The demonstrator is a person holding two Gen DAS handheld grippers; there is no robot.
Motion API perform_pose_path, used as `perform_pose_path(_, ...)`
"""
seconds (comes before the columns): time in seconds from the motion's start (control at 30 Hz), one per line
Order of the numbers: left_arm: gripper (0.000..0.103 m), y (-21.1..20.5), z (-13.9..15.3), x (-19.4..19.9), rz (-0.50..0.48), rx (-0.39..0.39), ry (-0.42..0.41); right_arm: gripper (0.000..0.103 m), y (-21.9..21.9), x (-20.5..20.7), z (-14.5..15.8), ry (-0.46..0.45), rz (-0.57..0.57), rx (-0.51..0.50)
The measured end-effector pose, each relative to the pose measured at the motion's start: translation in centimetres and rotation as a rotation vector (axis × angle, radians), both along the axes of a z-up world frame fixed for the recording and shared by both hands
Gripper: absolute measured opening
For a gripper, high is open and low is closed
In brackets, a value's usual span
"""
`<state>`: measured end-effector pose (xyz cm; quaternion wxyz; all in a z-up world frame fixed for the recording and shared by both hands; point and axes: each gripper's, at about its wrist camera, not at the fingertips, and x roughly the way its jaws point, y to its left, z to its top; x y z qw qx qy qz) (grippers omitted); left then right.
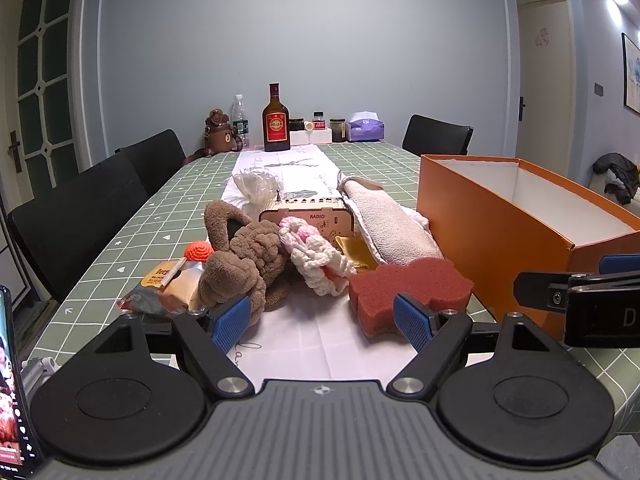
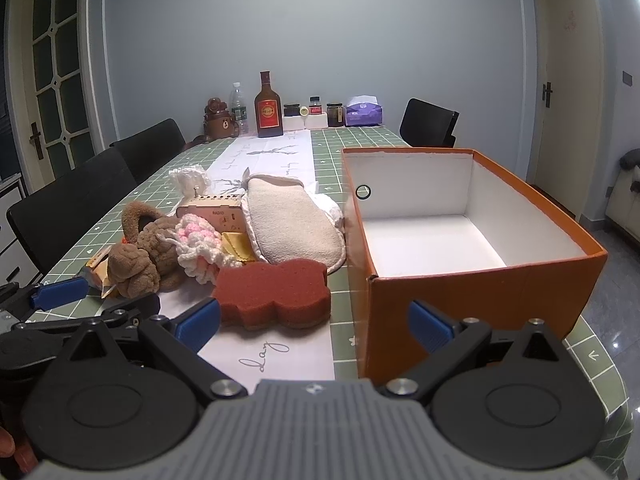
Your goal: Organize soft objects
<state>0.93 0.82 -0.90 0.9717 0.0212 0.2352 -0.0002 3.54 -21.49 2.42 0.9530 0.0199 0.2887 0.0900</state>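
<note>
A pile of soft things lies on the white runner: a brown plush toy (image 1: 240,260) (image 2: 144,252), a pink-and-white crochet piece (image 1: 312,256) (image 2: 198,250), a reddish-brown sponge (image 1: 408,288) (image 2: 272,294), a beige bath mitt (image 1: 388,224) (image 2: 296,224), a white knit bundle (image 1: 256,186) (image 2: 190,178) and a small orange crochet ball (image 1: 199,250). An empty orange box (image 1: 504,236) (image 2: 476,280) stands to the right. My left gripper (image 1: 320,320) is open just before the plush and sponge. My right gripper (image 2: 316,326) is open between the sponge and the box's near corner.
A wooden toy radio (image 1: 308,216) (image 2: 214,212) and a snack packet (image 1: 168,284) sit among the pile. Bottles, jars and a tissue box (image 1: 364,128) line the far table edge. Black chairs (image 1: 92,208) flank the table. A phone (image 1: 12,392) stands at my left.
</note>
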Motion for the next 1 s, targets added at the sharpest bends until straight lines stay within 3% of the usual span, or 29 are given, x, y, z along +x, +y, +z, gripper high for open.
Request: perform_pose_path(1.0,0.095,0.26,-0.12,-0.1,0.009,-0.006,0.012,0.098,0.24,0.4,-0.41,0.027,-0.002,-0.002)
